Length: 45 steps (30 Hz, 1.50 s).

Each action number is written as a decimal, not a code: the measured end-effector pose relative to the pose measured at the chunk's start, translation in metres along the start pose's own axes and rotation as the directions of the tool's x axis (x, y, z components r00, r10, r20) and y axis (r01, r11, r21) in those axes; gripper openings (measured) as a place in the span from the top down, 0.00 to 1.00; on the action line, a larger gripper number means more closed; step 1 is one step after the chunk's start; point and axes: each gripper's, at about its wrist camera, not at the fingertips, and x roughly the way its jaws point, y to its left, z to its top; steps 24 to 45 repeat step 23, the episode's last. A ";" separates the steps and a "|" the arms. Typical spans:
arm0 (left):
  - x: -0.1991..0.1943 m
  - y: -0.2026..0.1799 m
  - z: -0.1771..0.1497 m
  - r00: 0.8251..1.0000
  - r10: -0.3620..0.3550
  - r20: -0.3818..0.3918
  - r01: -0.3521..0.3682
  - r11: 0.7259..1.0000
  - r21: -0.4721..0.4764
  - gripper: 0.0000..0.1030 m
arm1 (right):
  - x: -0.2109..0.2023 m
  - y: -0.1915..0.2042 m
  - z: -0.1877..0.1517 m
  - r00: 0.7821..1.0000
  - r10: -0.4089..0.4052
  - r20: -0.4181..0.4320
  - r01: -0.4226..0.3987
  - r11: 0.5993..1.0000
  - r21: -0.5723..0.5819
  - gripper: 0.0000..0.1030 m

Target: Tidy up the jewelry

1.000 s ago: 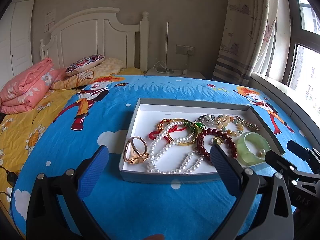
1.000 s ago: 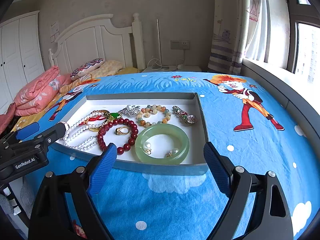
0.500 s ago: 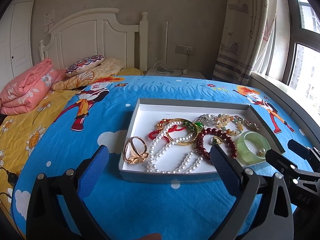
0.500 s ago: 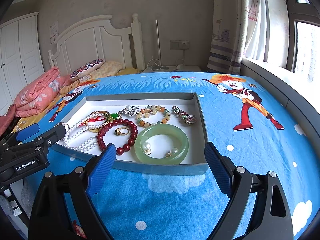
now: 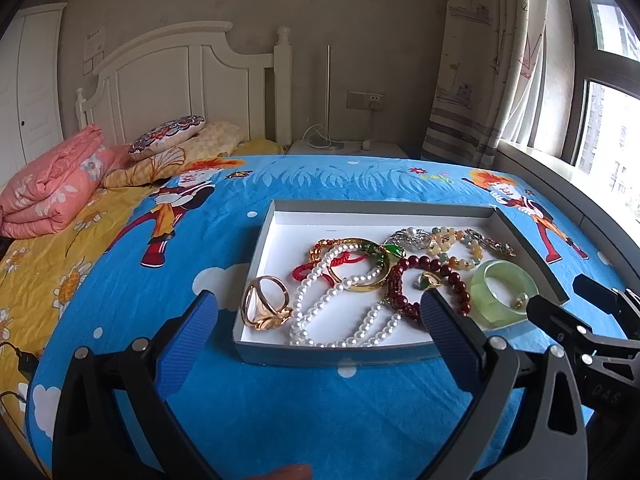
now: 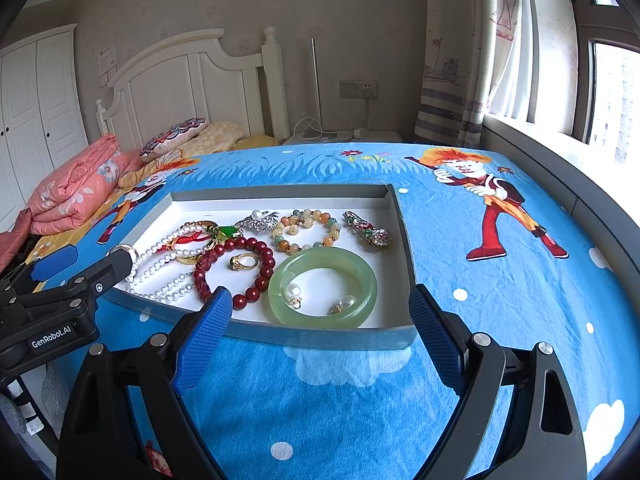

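Note:
A shallow grey tray (image 5: 332, 354) (image 6: 320, 338) with a white floor lies on the blue bedspread, holding tangled jewelry. From left to right lie a large gold ring (image 5: 266, 306), a pearl necklace (image 5: 304, 300) (image 6: 160, 292), a gold bangle (image 5: 372, 284), a dark red bead bracelet (image 5: 400, 304) (image 6: 264, 272) around a small gold ring (image 6: 243, 261), and a green jade bangle (image 5: 490, 312) (image 6: 324, 256) around two pearl earrings (image 6: 294, 292). My left gripper (image 5: 316, 308) hovers open before the tray's near left. My right gripper (image 6: 320, 300) hovers open at its near right.
At the tray's back lie a silver brooch (image 6: 260, 220), a pastel bead bracelet (image 6: 306, 216) and a jewelled clip (image 6: 368, 232). Folded pink quilt (image 5: 52, 196) and pillows sit far left by the white headboard. A window ledge (image 6: 560, 176) runs along the right.

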 end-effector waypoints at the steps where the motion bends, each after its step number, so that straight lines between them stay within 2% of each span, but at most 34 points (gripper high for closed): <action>1: 0.000 -0.001 0.000 1.000 -0.001 0.004 0.001 1.000 0.004 0.02 | 0.000 0.000 0.000 1.000 0.000 0.000 0.000 1.000 0.000 0.16; 6: -0.002 -0.005 0.000 1.000 0.011 0.013 -0.011 1.000 0.023 0.02 | 0.000 0.000 0.000 1.000 0.001 0.000 -0.001 1.000 0.001 0.16; 8: 0.000 -0.006 -0.001 1.000 0.025 -0.005 -0.025 0.999 0.031 0.02 | 0.000 -0.001 0.000 1.000 0.001 0.001 -0.001 1.000 0.001 0.16; 11: 0.005 -0.005 -0.002 0.999 0.011 -0.036 -0.009 0.999 0.036 0.02 | -0.001 -0.001 0.000 1.000 0.003 0.003 -0.003 1.000 0.006 0.16; 13: 0.005 -0.002 -0.001 0.998 0.050 -0.032 -0.050 0.999 0.018 0.02 | -0.001 -0.001 0.000 1.000 0.003 0.003 -0.003 1.000 0.008 0.16; 15: 0.004 0.000 -0.001 0.998 0.053 -0.019 -0.053 0.998 0.024 0.02 | -0.001 -0.001 0.000 1.000 0.003 0.002 -0.003 1.000 0.008 0.16; 18: 0.007 0.002 0.000 0.995 0.036 -0.093 -0.030 0.998 0.062 0.02 | -0.003 -0.001 -0.001 1.000 0.000 -0.011 0.000 1.000 0.014 0.16; 21: 0.007 0.013 -0.007 0.979 -0.029 -0.200 0.035 0.999 0.028 0.02 | -0.009 0.001 -0.006 0.999 0.009 -0.046 -0.009 1.000 0.000 0.16; 23: 0.006 0.021 -0.014 0.971 -0.021 -0.240 0.024 1.000 0.007 0.02 | -0.014 0.003 -0.013 0.997 0.009 -0.072 -0.011 1.000 -0.020 0.16; 45: 0.006 0.021 -0.014 0.971 -0.021 -0.240 0.024 1.000 0.007 0.02 | -0.014 0.003 -0.013 0.997 0.009 -0.072 -0.011 1.000 -0.020 0.16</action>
